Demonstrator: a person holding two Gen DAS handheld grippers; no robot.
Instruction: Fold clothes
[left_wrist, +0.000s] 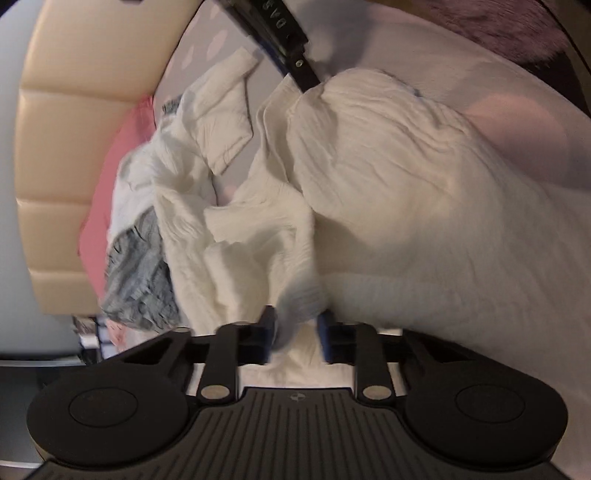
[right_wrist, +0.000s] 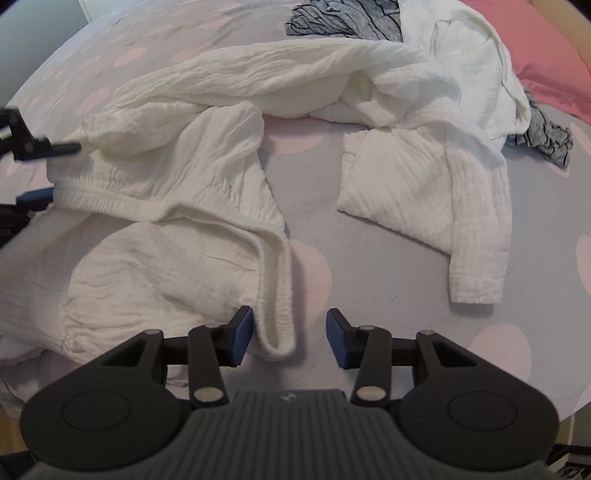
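Note:
White crinkled trousers with an elastic waistband lie spread on the bed. In the right wrist view my right gripper is open, and the looped end of the waistband lies between its fingers, close to the left pad. My left gripper is shut on a bunch of the white trouser fabric, blurred by motion. It also shows at the left edge of the right wrist view as the left gripper, at the other end of the waistband. A white top lies to the right with one sleeve out.
A grey striped garment and a pink pillow lie at the far side. The grey sheet with pink patches shows between the trousers and the top. A beige padded headboard bounds the bed.

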